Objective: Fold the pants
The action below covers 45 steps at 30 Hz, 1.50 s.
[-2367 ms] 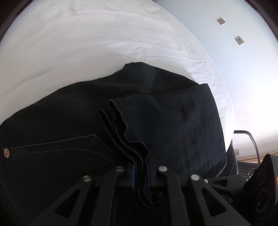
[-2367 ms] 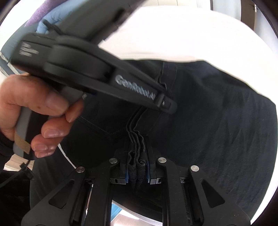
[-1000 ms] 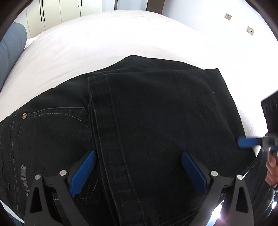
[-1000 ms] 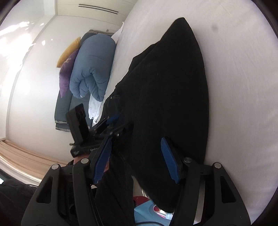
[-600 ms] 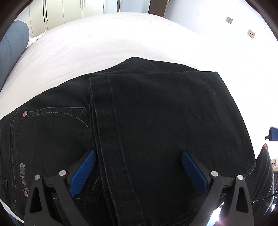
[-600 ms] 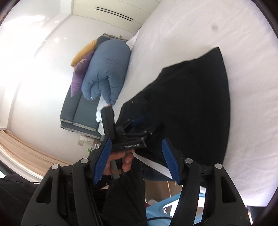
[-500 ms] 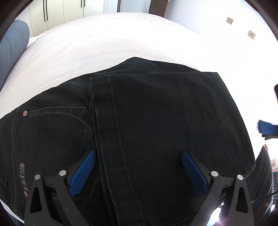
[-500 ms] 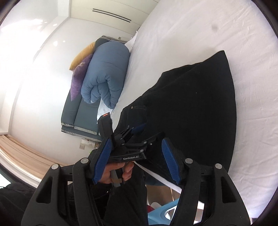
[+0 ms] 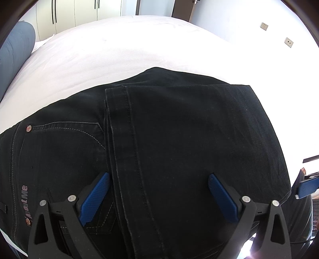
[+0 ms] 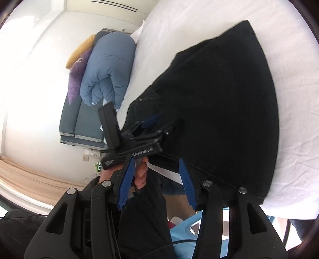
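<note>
**Folded black jeans on the bed, both grippers spread and empty**

The bed [image 9: 139, 49] fills most of both views, its white sheet lightly wrinkled and running up toward white wardrobe doors [image 9: 79, 12] in the left wrist view. On the sheet, near the bed's edge closest to the person, lie the black jeans [image 9: 179, 139], folded over themselves. A hemmed leg end with double stitching lies across the seat of the jeans, partly covering a back pocket with pale stitching and a copper rivet [image 9: 29, 128]. A lettered label sits near the waistband at the far left. In the right wrist view the jeans [image 10: 229, 99] appear as a flat dark slab reaching the mattress edge.

Beside the bed, a rolled blue duvet [image 10: 107, 69] rests on a grey-blue folded mat [image 10: 83, 123], with a purple cushion [image 10: 76, 73] and a yellow cushion [image 10: 80, 50] behind it.

The left gripper [image 9: 158, 196] hovers over the jeans with its blue pads wide apart, one on each side of the folded leg, holding nothing. The right wrist view shows it [image 10: 157, 129] low above the jeans' near edge, gripped by the person's hand [image 10: 140, 175].

The right gripper [image 10: 156, 184] is off the bed edge, its blue pads parted with no cloth between them. A blue pad of it [image 9: 308, 187] shows at the right margin of the left wrist view.
</note>
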{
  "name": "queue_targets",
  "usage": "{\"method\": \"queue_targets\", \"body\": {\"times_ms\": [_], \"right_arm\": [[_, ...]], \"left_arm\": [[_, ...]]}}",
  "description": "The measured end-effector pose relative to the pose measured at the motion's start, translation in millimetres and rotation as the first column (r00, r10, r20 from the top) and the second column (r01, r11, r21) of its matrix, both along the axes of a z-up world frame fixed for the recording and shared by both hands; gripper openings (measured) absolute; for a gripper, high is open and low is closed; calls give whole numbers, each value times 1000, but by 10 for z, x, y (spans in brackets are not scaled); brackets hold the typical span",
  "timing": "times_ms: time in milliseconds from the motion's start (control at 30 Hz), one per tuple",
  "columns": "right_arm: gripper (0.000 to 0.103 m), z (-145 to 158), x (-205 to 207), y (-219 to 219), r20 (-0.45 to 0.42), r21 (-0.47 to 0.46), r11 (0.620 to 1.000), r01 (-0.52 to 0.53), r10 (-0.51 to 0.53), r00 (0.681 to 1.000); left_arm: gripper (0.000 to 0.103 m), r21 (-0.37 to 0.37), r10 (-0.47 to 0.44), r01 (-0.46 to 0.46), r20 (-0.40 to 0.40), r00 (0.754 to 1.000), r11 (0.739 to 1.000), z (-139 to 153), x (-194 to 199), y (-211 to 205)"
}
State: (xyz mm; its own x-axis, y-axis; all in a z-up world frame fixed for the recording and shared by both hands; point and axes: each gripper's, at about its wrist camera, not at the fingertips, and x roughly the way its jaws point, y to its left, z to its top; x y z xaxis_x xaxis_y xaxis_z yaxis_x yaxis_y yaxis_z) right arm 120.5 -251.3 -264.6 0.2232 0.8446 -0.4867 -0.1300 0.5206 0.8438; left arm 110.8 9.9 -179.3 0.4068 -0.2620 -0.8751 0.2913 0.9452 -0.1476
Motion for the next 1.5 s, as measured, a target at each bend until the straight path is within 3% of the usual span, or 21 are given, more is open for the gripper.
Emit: {"method": "queue_targets", "body": {"times_ms": [100, 200, 233, 333, 367, 467, 533, 667, 800, 933, 1033, 1133, 1300, 1500], "right_arm": [[60, 28, 96, 76, 20, -6, 1000, -15, 15, 1000], [59, -397, 245, 95, -131, -78, 997, 17, -27, 991], [55, -529, 246, 69, -168, -74, 997, 34, -46, 985], [56, -455, 202, 41, -119, -60, 996, 58, -65, 991], [56, -442, 201, 59, -110, -71, 996, 47, -54, 992], [56, -429, 216, 66, -114, -76, 996, 47, -55, 992], [56, -421, 222, 74, -124, -73, 996, 57, -66, 990], [56, -400, 205, 32, -120, -82, 994, 67, -76, 990], [56, -427, 206, 82, -123, -88, 993, 78, -88, 988], [56, -435, 204, 58, -137, -86, 993, 86, -98, 986], [56, -459, 213, 41, -141, -85, 992, 89, -100, 985], [56, -451, 219, 50, -143, -93, 992, 87, -100, 985], [56, -462, 236, 62, -145, -99, 991, 87, -101, 984], [56, -458, 231, 71, -142, -102, 991, 88, -102, 985]], "left_arm": [[95, -31, 30, -30, 8, 1000, 999, 53, -40, 83], [91, -103, 105, -101, 34, 994, 990, 223, -157, 298], [91, -136, 139, -130, 59, 989, 982, 309, -221, 409], [91, -269, 293, -254, 113, 949, 929, 549, -477, 907], [91, -320, 355, -304, 112, 928, 897, 586, -569, 1105], [91, -470, 552, -459, 73, 831, 754, 599, -844, 1775], [90, -524, 645, -542, 18, 764, 657, 530, -1019, 2163], [83, -658, 754, -618, -115, 646, 430, 308, -1303, 2834], [78, -735, 768, -631, -247, 590, 248, 0, -1379, 3162], [74, -750, 751, -650, -357, 555, 124, -336, -1318, 3216], [71, -754, 735, -655, -417, 535, 49, -523, -1308, 3180], [66, -760, 732, -650, -436, 523, 11, -596, -1371, 3199], [65, -768, 726, -640, -447, 524, -11, -688, -1297, 3236], [65, -759, 734, -651, -437, 520, 9, -647, -1237, 3234]]}}
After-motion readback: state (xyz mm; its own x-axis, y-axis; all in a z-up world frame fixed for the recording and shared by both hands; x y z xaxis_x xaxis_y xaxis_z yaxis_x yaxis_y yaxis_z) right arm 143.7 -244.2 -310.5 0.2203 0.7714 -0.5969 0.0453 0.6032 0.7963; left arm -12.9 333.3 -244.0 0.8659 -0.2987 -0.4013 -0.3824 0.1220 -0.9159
